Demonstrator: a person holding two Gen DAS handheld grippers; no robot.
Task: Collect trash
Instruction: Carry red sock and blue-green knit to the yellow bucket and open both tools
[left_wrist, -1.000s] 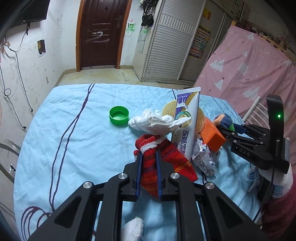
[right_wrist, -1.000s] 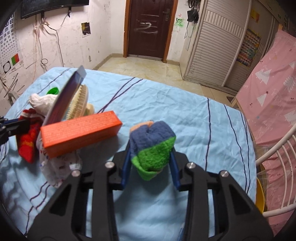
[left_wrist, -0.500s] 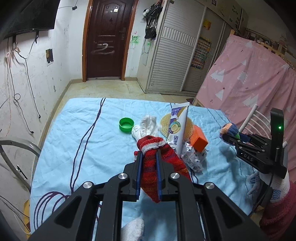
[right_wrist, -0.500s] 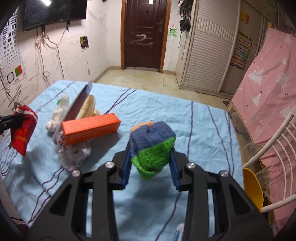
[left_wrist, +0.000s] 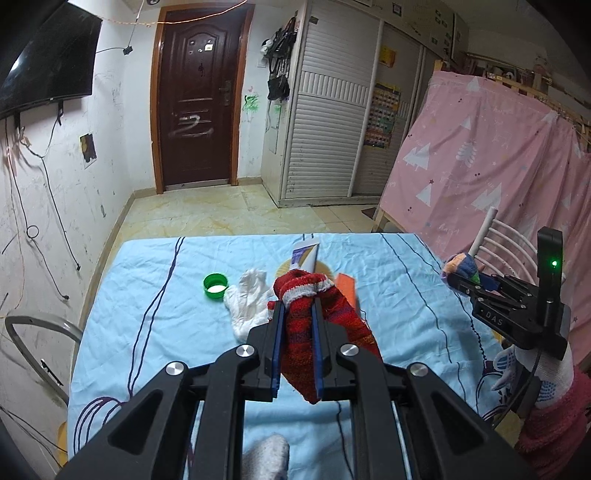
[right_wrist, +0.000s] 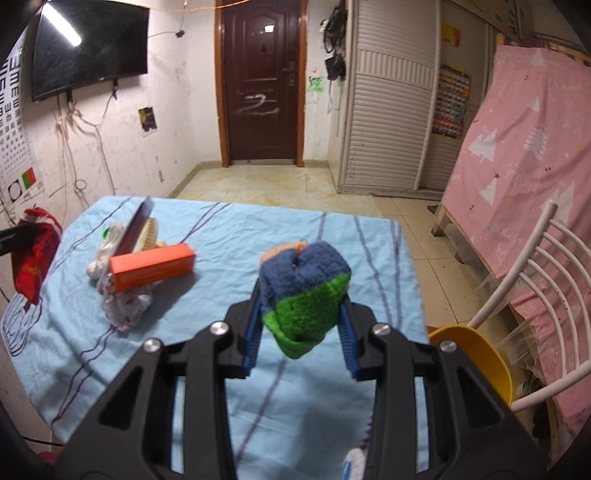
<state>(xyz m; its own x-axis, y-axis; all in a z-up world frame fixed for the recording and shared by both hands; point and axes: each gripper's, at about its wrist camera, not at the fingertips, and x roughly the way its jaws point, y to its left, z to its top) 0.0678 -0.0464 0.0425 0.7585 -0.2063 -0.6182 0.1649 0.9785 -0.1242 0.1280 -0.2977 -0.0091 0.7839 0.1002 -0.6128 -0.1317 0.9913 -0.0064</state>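
Observation:
My left gripper (left_wrist: 296, 314) is shut on a red striped sock (left_wrist: 317, 332) and holds it above the blue sheet (left_wrist: 147, 314). The sock also shows at the left edge of the right wrist view (right_wrist: 33, 258). My right gripper (right_wrist: 301, 314) is shut on a blue and green sock (right_wrist: 304, 291), held above the sheet's right side; it shows in the left wrist view (left_wrist: 461, 267). On the sheet lie a green cap (left_wrist: 215, 286), a white crumpled tissue (left_wrist: 247, 302), an orange box (right_wrist: 151, 267), a toothpaste tube (left_wrist: 304, 254) and a crumpled wrapper (right_wrist: 125, 302).
A round brush (right_wrist: 151, 230) lies under the tube. A white chair (right_wrist: 535, 295) and a yellow bin (right_wrist: 476, 354) stand right of the sheet. A grey chair (left_wrist: 37, 325) stands at the left. A pink curtain (left_wrist: 498, 177) hangs at the right.
Both grippers have risen and pulled back from the trash pile, each still holding its sock. The items on the sheet have not moved.

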